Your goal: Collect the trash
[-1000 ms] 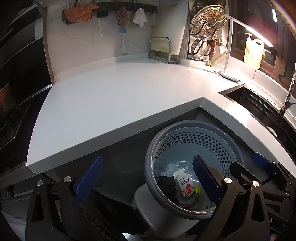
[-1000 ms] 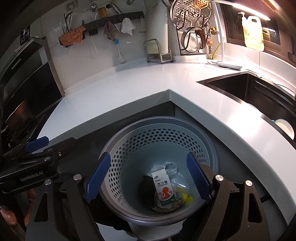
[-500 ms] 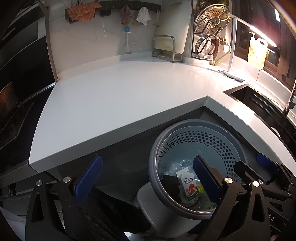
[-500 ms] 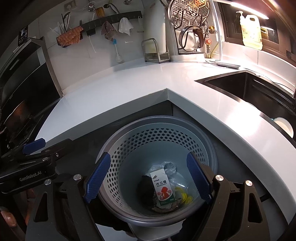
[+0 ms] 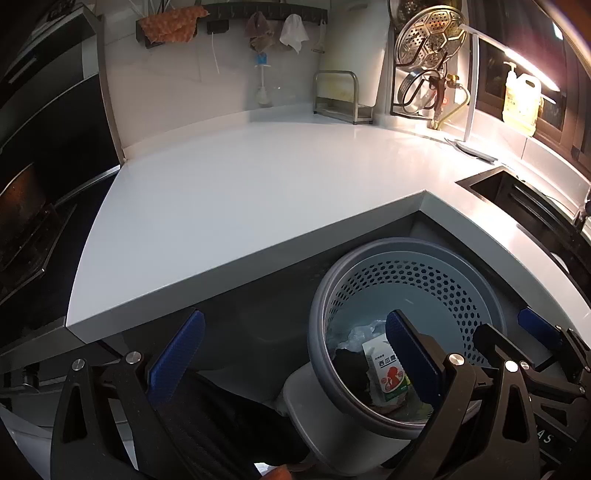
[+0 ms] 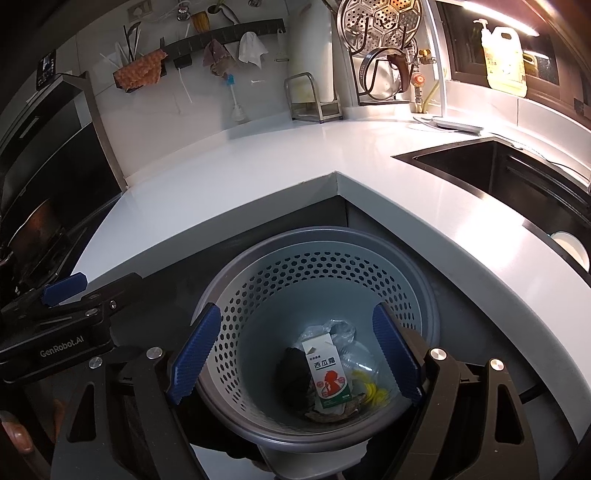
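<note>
A grey perforated trash basket (image 6: 258, 280) stands on the floor in the counter's inner corner; it also shows in the left wrist view (image 5: 436, 273). Inside lie a white and green carton (image 6: 327, 373), clear plastic wrap (image 6: 332, 328), a black item (image 6: 293, 369) and a yellow scrap (image 6: 373, 387). The carton shows in the left wrist view (image 5: 386, 373) too. My right gripper (image 6: 295, 358) is open and empty above the basket. My left gripper (image 5: 295, 350) is open and empty to the basket's left, its right finger over the rim.
A white L-shaped counter (image 5: 258, 192) wraps the corner. A black sink (image 6: 498, 170) is on the right. A metal rack (image 5: 338, 96), dish rack with steamer (image 5: 428, 55), hanging cloths (image 5: 291, 33), and yellow detergent jug (image 6: 504, 59) line the back. A stove (image 5: 26, 229) is left.
Both grippers drifted slightly back and up, so the counter looks a little farther. The jaws stayed open and the basket's contents did not move.
</note>
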Motion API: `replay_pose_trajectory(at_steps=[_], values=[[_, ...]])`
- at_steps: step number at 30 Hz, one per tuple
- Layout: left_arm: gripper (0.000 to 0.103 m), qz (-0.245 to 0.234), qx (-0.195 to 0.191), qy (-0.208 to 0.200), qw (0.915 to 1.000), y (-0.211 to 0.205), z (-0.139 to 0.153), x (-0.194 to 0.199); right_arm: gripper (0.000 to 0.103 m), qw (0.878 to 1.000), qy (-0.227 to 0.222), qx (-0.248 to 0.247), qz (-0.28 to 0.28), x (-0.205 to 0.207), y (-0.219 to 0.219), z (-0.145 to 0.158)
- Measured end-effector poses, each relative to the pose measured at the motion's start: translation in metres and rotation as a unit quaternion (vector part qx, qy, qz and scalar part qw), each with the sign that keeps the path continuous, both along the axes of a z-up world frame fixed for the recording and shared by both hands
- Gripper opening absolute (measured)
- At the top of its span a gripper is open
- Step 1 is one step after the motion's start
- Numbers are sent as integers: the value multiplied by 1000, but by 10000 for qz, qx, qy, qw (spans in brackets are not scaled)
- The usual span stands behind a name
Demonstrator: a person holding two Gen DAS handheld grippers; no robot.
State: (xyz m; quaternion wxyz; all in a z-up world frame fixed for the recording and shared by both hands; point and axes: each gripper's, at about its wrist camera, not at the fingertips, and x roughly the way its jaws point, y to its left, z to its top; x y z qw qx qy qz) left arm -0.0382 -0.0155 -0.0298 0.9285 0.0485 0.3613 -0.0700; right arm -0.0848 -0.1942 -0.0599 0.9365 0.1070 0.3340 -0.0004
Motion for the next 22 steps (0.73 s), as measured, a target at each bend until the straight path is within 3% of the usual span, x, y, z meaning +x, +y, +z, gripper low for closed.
replay_pose_trajectory(at_steps=[22], values=[[97, -10, 81, 34, 10000, -1, -4, 2, 81, 10000, -5, 44, 10, 1, -2, -4]])
